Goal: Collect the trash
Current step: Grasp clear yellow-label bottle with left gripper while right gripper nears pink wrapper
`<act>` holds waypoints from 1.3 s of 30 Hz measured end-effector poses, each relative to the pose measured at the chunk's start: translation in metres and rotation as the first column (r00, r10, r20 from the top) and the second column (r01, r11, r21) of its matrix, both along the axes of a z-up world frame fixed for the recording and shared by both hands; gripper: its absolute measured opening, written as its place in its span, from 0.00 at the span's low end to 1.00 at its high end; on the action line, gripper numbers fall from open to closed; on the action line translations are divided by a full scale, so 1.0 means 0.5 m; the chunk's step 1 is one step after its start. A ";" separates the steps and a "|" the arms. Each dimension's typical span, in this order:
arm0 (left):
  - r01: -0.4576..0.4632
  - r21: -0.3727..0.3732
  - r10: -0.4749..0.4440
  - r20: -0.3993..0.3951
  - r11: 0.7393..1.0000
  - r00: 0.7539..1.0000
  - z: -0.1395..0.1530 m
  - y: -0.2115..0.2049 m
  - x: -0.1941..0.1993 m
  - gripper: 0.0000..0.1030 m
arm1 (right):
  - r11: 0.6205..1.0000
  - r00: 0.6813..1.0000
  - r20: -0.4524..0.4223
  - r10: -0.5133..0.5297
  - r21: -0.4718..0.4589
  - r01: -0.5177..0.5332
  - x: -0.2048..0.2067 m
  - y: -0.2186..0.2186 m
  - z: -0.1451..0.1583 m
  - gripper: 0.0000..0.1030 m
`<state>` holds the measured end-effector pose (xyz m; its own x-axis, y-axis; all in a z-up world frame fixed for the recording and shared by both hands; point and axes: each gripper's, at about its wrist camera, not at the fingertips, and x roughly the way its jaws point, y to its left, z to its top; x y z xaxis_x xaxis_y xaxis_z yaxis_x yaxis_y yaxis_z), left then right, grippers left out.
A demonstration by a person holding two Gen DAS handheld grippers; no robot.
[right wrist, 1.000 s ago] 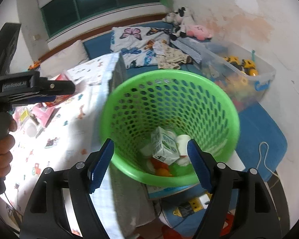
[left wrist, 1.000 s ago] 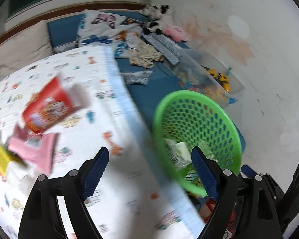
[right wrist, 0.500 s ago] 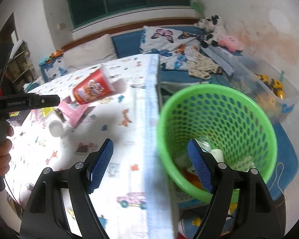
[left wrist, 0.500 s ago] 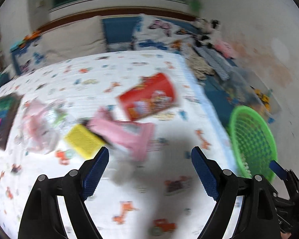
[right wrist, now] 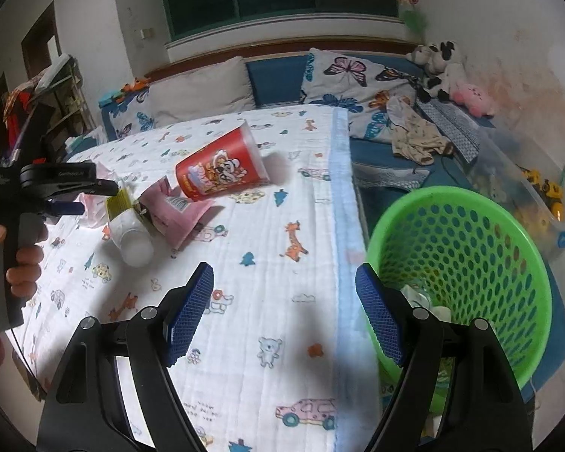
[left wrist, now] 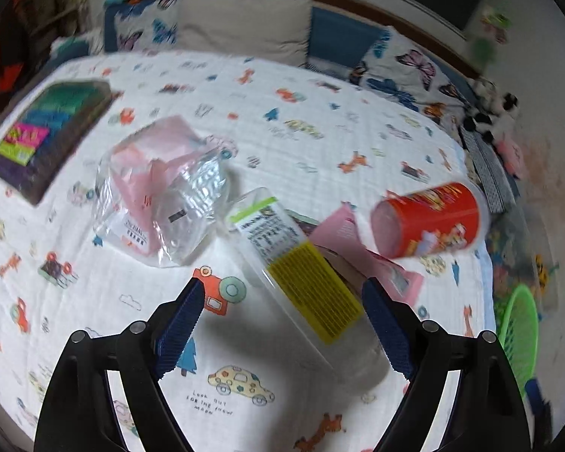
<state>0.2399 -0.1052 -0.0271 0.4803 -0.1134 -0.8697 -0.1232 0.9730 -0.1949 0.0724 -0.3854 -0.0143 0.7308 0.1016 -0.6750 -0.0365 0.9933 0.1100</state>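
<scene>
Trash lies on the bed's printed white sheet (left wrist: 305, 113): a clear bottle with a yellow label (left wrist: 301, 275), a red paper cup (left wrist: 429, 220) on its side, a pink wrapper (left wrist: 358, 241) and a clear plastic bag with pink contents (left wrist: 162, 188). My left gripper (left wrist: 280, 324) is open and empty, just above the bottle's near end. My right gripper (right wrist: 284, 309) is open and empty over the bed's edge, beside the green mesh basket (right wrist: 471, 256) that holds some trash. The cup (right wrist: 222, 169), the bottle (right wrist: 130, 229) and the left gripper (right wrist: 83, 196) show in the right wrist view.
A dark box with coloured labels (left wrist: 45, 135) lies at the bed's far left. Pillows (right wrist: 342, 75) line the headboard. Clothes (right wrist: 414, 135), soft toys (right wrist: 440, 67) and a clear toy bin (right wrist: 527, 188) lie on the blue mat by the wall.
My left gripper has swung left from the basket to above the trash on the bed and come close to the bottle. My right gripper has shifted left from over the basket to the bed's edge.
</scene>
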 end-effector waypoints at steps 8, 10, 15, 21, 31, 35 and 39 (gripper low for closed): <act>-0.055 -0.033 0.052 -0.078 0.998 0.996 -0.038 0.005 0.044 0.80 | 1.000 0.999 -0.023 0.023 -0.003 -0.023 0.024 0.017 -0.017 0.76; -0.060 -0.032 0.057 -0.092 0.998 0.994 -0.044 0.001 0.052 0.80 | 1.000 0.999 -0.029 0.027 -0.004 -0.027 0.030 0.020 -0.020 0.76; -0.087 -0.042 0.081 -0.128 0.995 0.988 -0.067 0.004 0.066 0.80 | 0.999 0.998 -0.035 0.042 -0.009 -0.043 0.041 0.033 -0.023 0.76; -0.052 -0.116 0.036 -0.128 0.992 0.991 -0.075 0.005 0.065 0.64 | 0.998 0.997 -0.038 0.067 -0.018 -0.068 0.051 0.050 -0.024 0.76; 0.048 -0.113 -0.060 -0.106 0.992 0.993 -0.055 0.022 0.029 0.50 | 0.992 0.992 -0.044 0.118 -0.028 -0.120 0.074 0.090 -0.024 0.76; 0.097 -0.110 -0.108 -0.094 0.989 0.990 -0.042 0.041 0.003 0.49 | 0.987 0.987 -0.040 0.158 -0.026 -0.159 0.090 0.119 -0.022 0.76; 0.132 -0.088 -0.139 -0.082 0.987 0.987 -0.027 0.062 -0.021 0.47 | 0.980 0.980 -0.038 0.196 -0.030 -0.197 0.111 0.153 -0.023 0.72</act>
